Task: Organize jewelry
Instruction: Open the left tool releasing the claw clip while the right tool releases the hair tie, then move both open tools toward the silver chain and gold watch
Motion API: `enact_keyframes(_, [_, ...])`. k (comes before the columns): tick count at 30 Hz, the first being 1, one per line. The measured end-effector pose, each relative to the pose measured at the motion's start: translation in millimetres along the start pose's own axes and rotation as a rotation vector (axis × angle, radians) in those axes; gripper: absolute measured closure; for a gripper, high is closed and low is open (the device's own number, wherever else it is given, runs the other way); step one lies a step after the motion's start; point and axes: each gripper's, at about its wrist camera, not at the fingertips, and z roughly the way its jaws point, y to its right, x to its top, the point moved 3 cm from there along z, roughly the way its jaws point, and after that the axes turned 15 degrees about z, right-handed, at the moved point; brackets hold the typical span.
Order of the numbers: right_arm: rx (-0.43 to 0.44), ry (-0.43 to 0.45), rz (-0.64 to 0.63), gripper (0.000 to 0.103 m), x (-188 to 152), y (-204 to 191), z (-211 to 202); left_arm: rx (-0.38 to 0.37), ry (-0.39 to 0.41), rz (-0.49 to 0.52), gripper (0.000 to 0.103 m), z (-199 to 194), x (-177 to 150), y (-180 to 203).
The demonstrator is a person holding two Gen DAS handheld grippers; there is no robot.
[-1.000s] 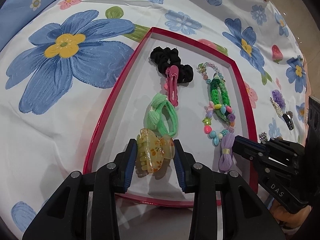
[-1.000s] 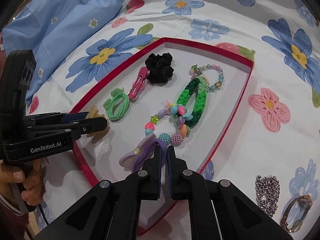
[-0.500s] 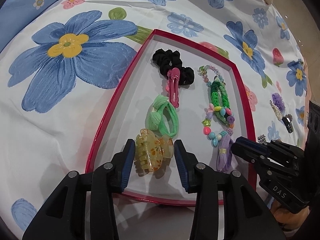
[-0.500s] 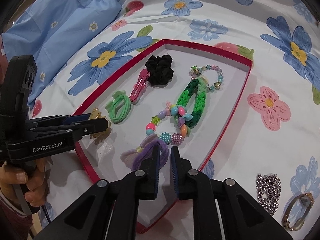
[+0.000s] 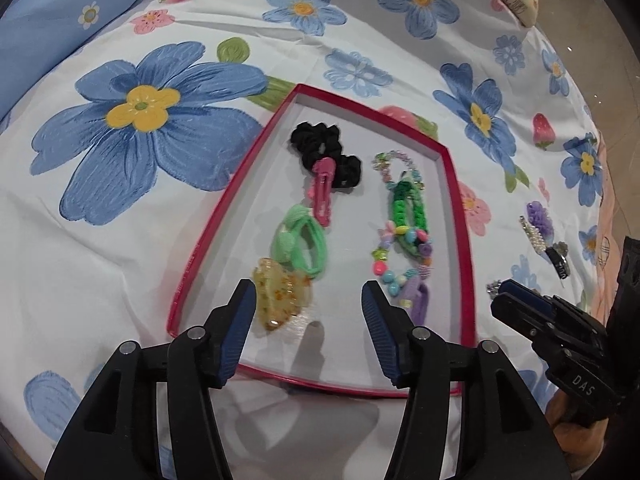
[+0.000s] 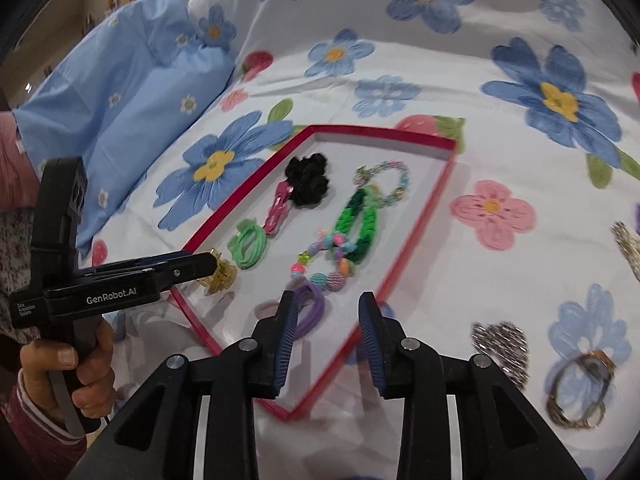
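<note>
Left gripper point(image 5: 308, 312) at bottom centre of the left wrist view, jaws spread wide, nothing between them; its left fingertip sits just beside the amber claw clip point(image 5: 280, 298), which lies in the near-left corner of the red-rimmed tray point(image 5: 208, 256). Right gripper point(image 6: 328, 320) at bottom centre of the right wrist view, jaws also spread, holding nothing; purple hair tie point(image 6: 308, 312) lies in the tray just in front of its left finger, touching or apart can't tell

Tray sits mid-frame on a floral bedsheet point(image 5: 120, 240). Inside it, left column from far to near: black scrunchie point(image 5: 324, 154), pink snap clip point(image 5: 322, 192) overlapping the scrunchie's lower edge, green hair tie point(image 5: 304, 244), then the claw clip. Right column: pastel bead bracelet point(image 5: 394, 164), green braided band point(image 5: 406, 210), chunky multicolour bead bracelet point(image 5: 396, 264), purple tie nearest

Outside the tray, lower right of the right wrist view: silver chain point(image 6: 502, 344) and gold-tone watch point(image 6: 580, 392) on the sheet. Blue pillow point(image 6: 120, 92) upper left
</note>
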Motion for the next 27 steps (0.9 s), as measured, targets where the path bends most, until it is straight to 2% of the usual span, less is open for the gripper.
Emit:
enact_keyframes(11, [-0.036,0.081,0.106,0.060,-11,51,-52,-0.060,0.028,0.067,0.044,-19,4,47])
enact_keyframes(16, [-0.061,0.122,0.173,0.059,-18,79,-77,-0.090,0.032,0.114,0.038,-22,5,77])
enact_keyframes(27, [-0.131,0.202,0.288,0.055,-33,142,-123,-0.135,0.003,0.217,0.035,-14,5,132])
